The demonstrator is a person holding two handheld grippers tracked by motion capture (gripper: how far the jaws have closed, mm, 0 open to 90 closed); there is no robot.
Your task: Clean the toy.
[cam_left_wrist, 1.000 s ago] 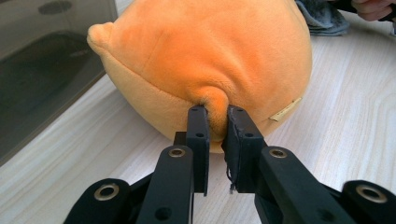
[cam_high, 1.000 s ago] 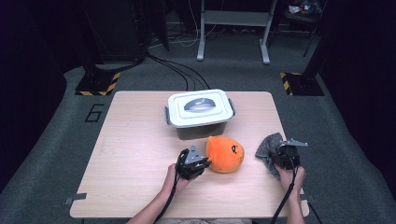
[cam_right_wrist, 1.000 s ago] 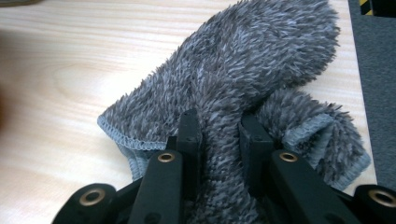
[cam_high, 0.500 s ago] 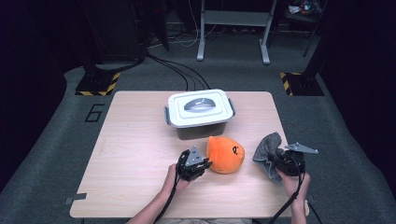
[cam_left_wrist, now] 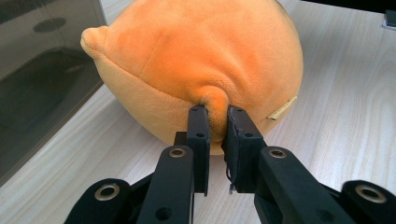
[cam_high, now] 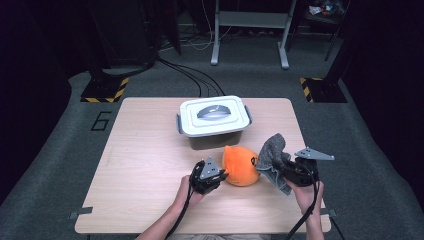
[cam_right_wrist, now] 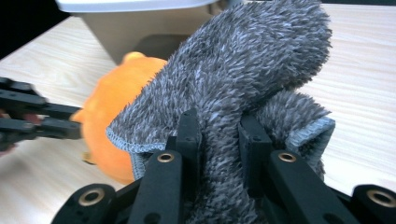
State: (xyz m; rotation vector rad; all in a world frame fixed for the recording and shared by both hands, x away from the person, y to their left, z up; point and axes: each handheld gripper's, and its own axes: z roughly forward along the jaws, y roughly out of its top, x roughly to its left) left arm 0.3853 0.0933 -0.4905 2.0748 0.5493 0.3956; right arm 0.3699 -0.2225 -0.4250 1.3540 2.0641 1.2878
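Orange plush toy (cam_left_wrist: 196, 60) pinched by a fold of fabric between jaws of left gripper (cam_left_wrist: 217, 128); jaws nearly closed on that fold. Toy resting on wooden table (cam_high: 145, 150), near front edge, just in front of lidded plastic box (cam_high: 214, 120). Right gripper (cam_right_wrist: 219, 135) clamped on grey fuzzy cloth (cam_right_wrist: 243, 70); cloth bunched, rising above jaws, lifted off table surface. Cloth just right of toy in high view (cam_high: 272, 155), upper edge close to toy, contact unclear. Left gripper (cam_high: 207, 175) at toy's left side, right gripper (cam_high: 295, 170) near right table edge. Box lid white, closed.
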